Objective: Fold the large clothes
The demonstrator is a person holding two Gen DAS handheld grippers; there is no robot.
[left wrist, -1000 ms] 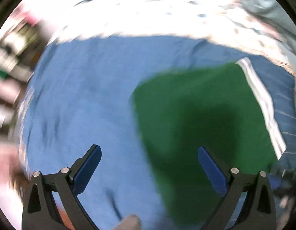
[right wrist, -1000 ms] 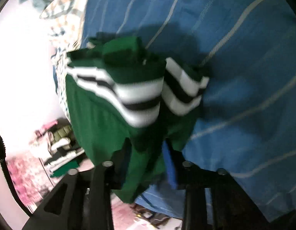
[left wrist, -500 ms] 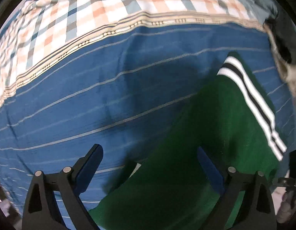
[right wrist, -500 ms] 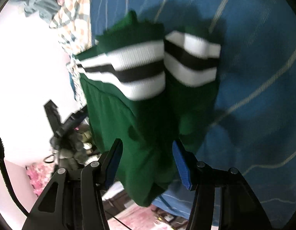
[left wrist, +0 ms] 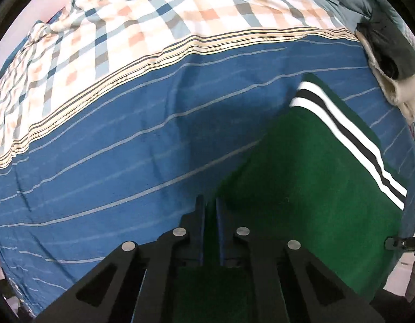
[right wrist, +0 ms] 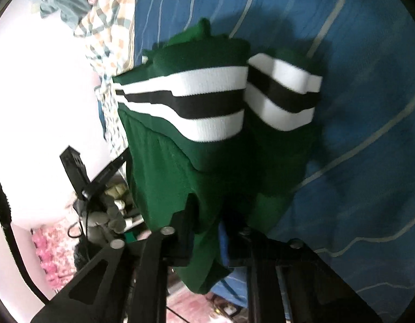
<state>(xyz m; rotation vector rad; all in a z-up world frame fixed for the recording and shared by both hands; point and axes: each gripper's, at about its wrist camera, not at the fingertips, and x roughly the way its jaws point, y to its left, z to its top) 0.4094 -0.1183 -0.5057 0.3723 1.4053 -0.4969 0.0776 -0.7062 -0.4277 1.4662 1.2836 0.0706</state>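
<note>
Fingers of left gripper (left wrist: 210, 231) just clamped onto green knit garment with black-and-white striped cuffs (left wrist: 315, 188); right gripper (right wrist: 207, 228) likewise clenched on same garment, draped over blue striped bedsheet (left wrist: 126, 161). Step: gripping edges. Next: lift, stretch flat, fold.

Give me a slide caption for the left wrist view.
Left claw shut on green garment lying across blue striped bedsheet.
</note>
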